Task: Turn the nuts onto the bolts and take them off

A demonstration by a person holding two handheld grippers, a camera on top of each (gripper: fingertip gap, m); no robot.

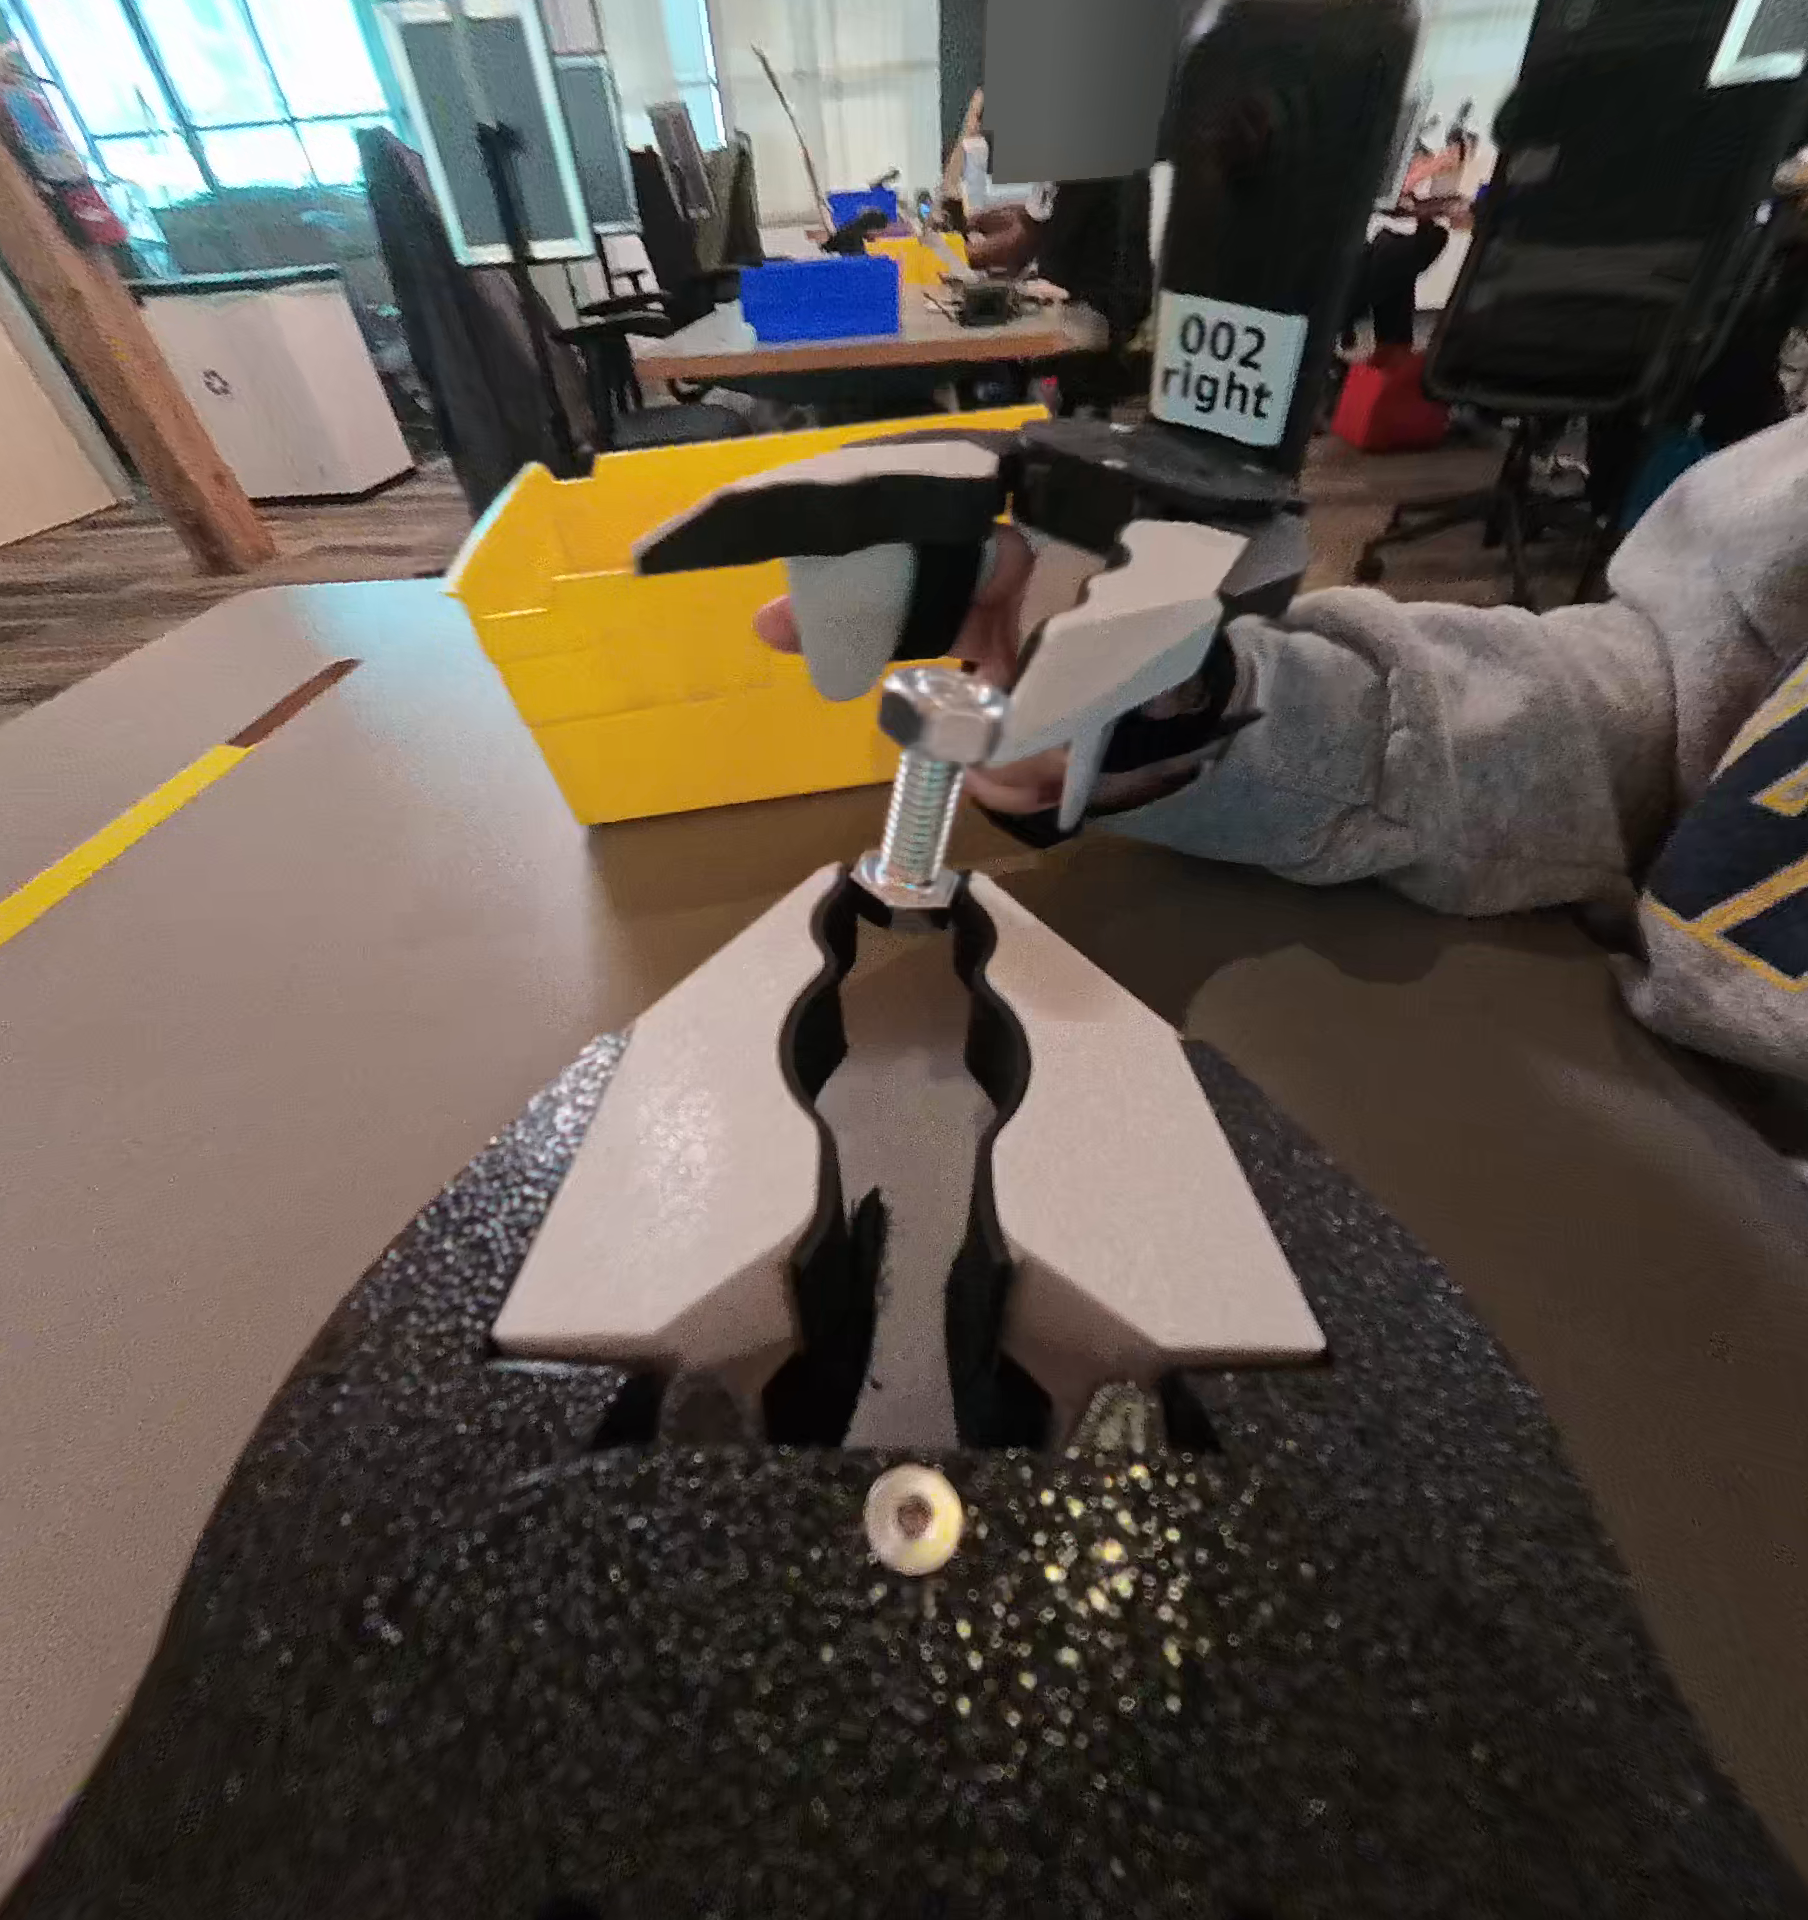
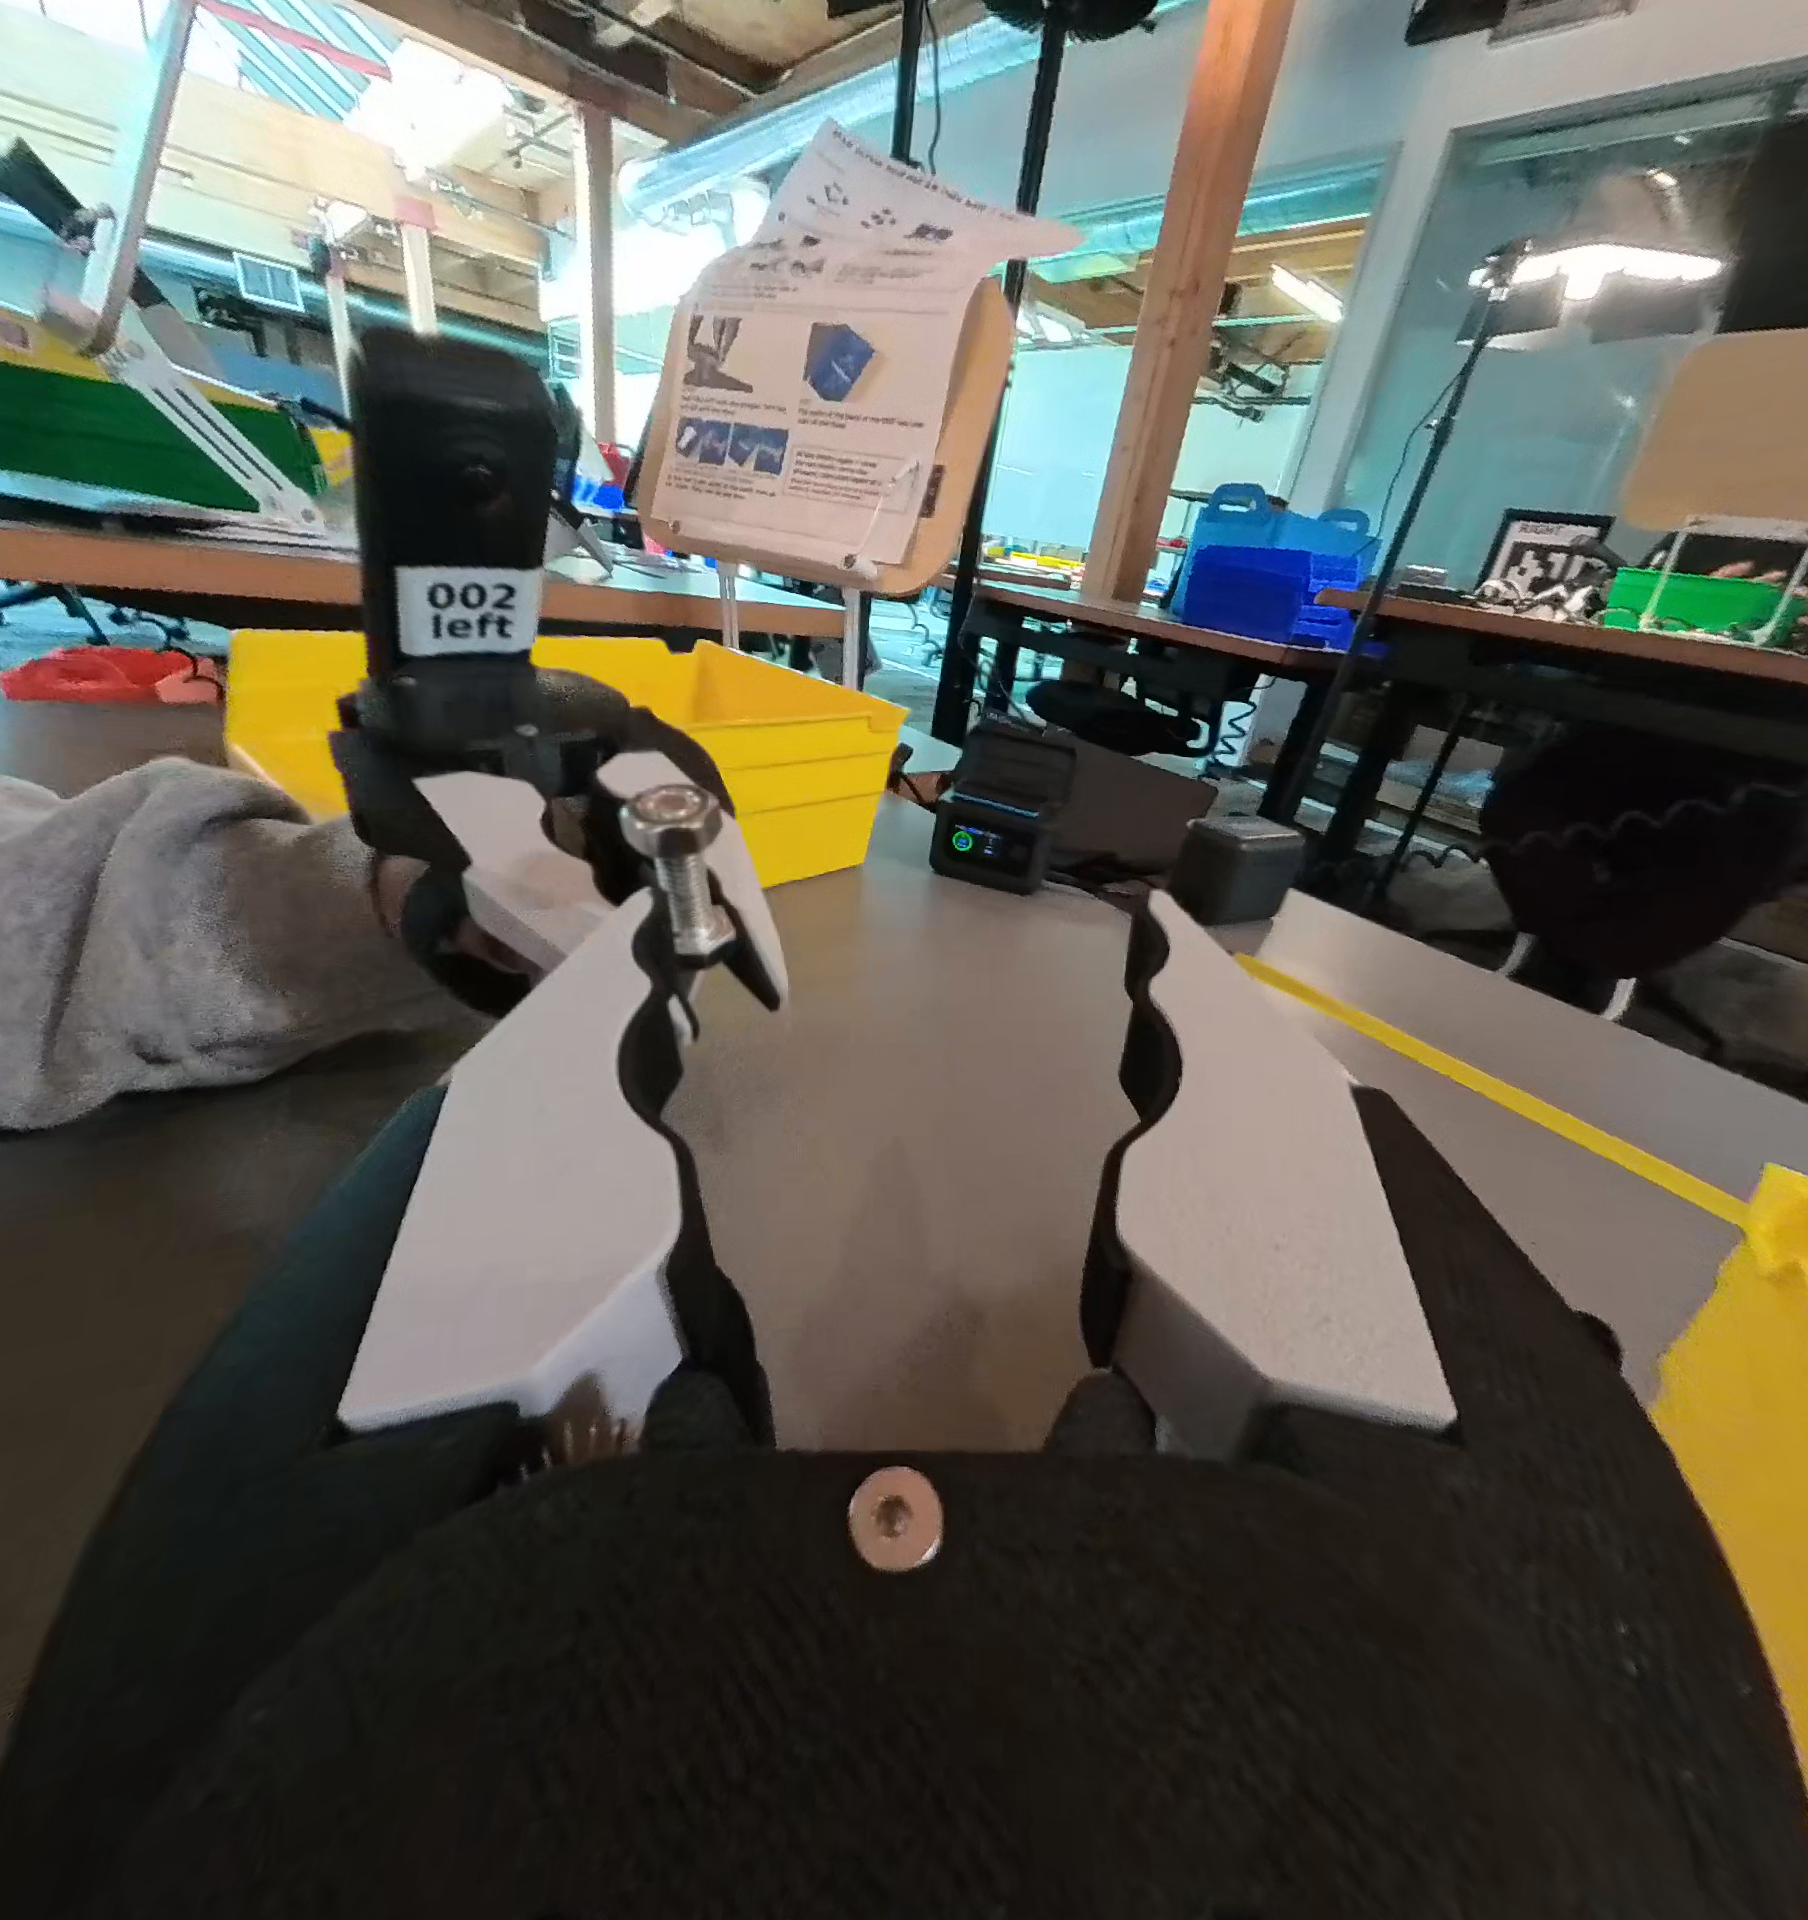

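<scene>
The nut (image 1: 902, 889) is sitting pinched at the tips of the left tool (image 1: 905, 902), the bolt (image 1: 926, 781) standing up from it over the surface (image 1: 256, 1039); both look hard, smooth steel, likely slippery, best gripped across hex flats. The right tool (image 2: 895, 914) is gaping wide, holding nothing, near the bolt head.

Daylight floods tall windows (image 1: 204, 94) over an open workshop: wooden posts (image 2: 1180, 301), office chairs (image 1: 671, 260) (black), plank floor (image 1: 79, 613), cluttered desks (image 2: 1606, 634).

Bright daylight from windows (image 1: 204, 114) behind my table (image 1: 256, 1039); soft shadows near it, background blurred, fisheye bending at edges.
</scene>
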